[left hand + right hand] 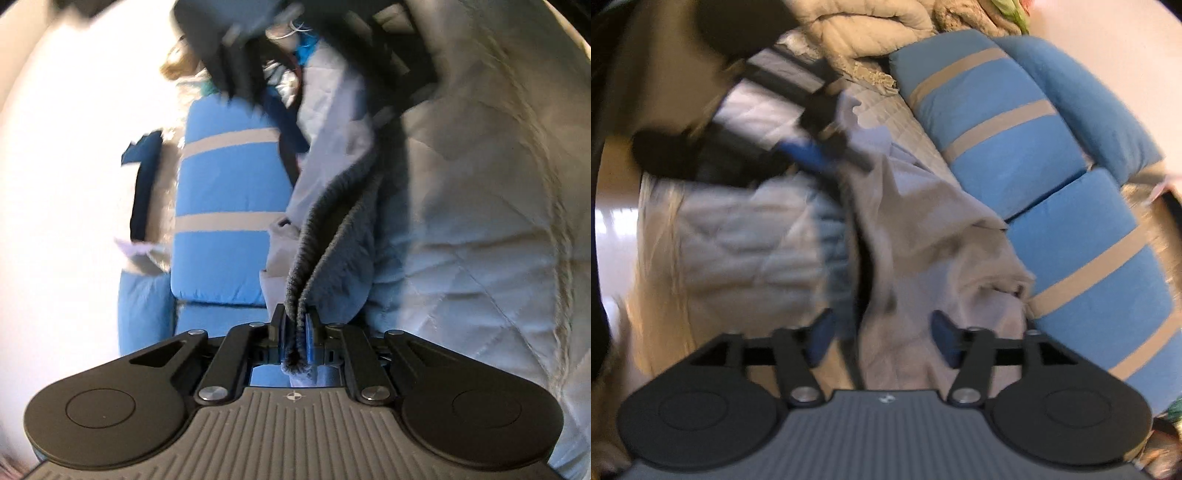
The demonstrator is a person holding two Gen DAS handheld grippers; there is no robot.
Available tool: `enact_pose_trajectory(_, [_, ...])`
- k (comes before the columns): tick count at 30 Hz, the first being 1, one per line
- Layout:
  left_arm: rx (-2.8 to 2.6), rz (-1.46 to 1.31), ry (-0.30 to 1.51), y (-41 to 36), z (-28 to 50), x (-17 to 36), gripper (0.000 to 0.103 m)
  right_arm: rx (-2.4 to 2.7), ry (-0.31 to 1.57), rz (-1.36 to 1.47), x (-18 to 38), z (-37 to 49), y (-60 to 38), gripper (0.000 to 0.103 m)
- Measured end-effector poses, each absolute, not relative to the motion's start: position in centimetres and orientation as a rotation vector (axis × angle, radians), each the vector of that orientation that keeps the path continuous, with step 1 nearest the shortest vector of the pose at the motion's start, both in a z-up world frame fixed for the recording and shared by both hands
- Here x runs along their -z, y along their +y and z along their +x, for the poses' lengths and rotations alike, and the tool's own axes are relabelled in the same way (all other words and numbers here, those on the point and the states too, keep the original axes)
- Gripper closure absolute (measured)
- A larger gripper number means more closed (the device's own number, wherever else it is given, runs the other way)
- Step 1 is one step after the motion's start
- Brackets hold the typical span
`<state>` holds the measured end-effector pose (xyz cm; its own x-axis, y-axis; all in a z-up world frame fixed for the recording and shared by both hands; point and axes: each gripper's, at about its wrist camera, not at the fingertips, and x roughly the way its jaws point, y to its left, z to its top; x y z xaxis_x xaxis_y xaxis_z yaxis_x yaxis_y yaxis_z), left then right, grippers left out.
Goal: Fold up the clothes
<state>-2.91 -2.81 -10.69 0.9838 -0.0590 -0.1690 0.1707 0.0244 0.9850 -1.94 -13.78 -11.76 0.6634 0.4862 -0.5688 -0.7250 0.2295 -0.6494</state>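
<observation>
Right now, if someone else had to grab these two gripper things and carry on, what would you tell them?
Left gripper: shut on the ribbed hem of the grey garment, holding it up.
Right gripper: open, empty, fingers either side of the hanging cloth without pinching it.
The garment hangs loosely over the quilted bedspread, beside the blue striped pillows. The pictures are blurred, so its exact shape is unclear.
Done: one edge picked up. No tidy fold is visible yet.
Left: probably grip a second edge with the right gripper, spread the garment flat, then fold it.
</observation>
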Motion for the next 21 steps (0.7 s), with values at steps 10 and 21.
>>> enact_pose_trajectory(10, [0.173, 1.336, 0.138, -3.6, -2.0, 6.2, 0.094, -0.579, 0.146, -1.384, 16.6, -3.5, -17.1, 0.023])
enact_pose_trajectory(21, [0.152, 1.283, 0.148, -4.0, -1.3, 3.9, 0.094, -0.356, 0.138, -1.596, 21.0, -1.6, -17.9, 0.026])
